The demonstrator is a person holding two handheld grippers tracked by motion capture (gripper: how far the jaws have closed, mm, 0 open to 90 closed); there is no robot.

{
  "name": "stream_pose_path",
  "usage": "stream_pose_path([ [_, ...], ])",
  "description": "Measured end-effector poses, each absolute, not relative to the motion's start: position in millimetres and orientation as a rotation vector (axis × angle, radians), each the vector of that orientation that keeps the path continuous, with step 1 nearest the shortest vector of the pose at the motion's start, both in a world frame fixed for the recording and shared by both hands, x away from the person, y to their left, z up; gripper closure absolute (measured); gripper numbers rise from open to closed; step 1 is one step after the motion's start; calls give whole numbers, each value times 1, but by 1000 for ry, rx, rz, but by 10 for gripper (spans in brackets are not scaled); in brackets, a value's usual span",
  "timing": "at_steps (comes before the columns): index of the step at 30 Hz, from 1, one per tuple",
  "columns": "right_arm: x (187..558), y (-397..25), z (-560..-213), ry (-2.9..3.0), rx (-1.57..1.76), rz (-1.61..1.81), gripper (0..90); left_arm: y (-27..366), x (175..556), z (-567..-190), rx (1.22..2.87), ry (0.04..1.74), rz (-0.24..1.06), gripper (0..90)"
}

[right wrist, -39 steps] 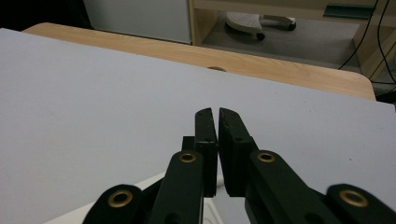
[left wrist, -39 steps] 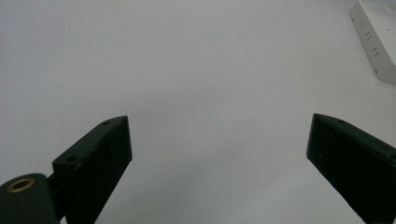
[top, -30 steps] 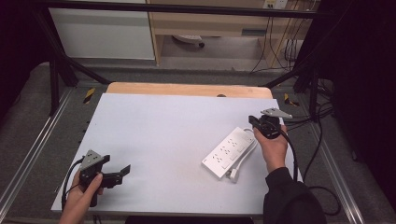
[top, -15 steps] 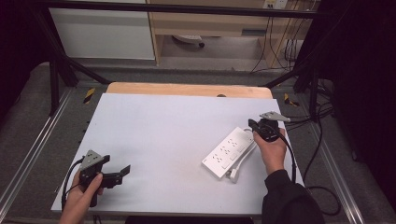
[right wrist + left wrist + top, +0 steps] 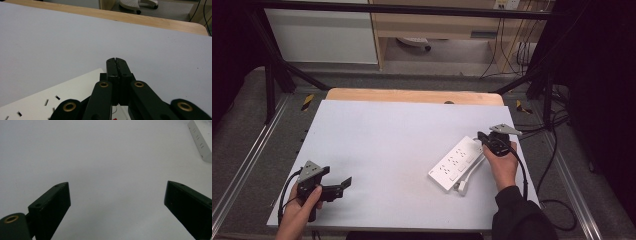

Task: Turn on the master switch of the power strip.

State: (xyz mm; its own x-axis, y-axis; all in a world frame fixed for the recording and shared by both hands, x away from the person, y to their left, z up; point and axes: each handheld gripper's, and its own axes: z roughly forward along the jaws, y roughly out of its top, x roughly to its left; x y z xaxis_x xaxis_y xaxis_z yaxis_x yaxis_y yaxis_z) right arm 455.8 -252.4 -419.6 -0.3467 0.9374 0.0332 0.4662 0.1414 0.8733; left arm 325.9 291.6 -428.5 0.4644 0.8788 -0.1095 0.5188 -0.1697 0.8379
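**Power strip parked at right edge, both tongs idle**

Power strip lies diagonal on the counter, right side. Right tongs closed empty at its far end — likely staging a nudge. Left tongs agape, well apart, resting.

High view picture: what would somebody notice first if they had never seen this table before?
Probably the white power strip, lying slanted on the right side of the pale table with its cord bunched at its near end. Next, the right gripper, shut, sits at the strip's far end in a person's hand. Far off at the near left corner, the left gripper is open over bare tabletop.
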Motion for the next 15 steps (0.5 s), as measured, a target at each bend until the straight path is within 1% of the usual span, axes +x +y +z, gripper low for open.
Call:
stream_pose_path([
  [7, 446, -253, -427, 1857, 1351, 1155, 900, 291, 326, -429, 1838, 1180, 513, 68],
  [15, 444, -252, -433, 1870, 1361, 1144, 900, 291, 326, -429, 1838, 1185, 514, 68],
])
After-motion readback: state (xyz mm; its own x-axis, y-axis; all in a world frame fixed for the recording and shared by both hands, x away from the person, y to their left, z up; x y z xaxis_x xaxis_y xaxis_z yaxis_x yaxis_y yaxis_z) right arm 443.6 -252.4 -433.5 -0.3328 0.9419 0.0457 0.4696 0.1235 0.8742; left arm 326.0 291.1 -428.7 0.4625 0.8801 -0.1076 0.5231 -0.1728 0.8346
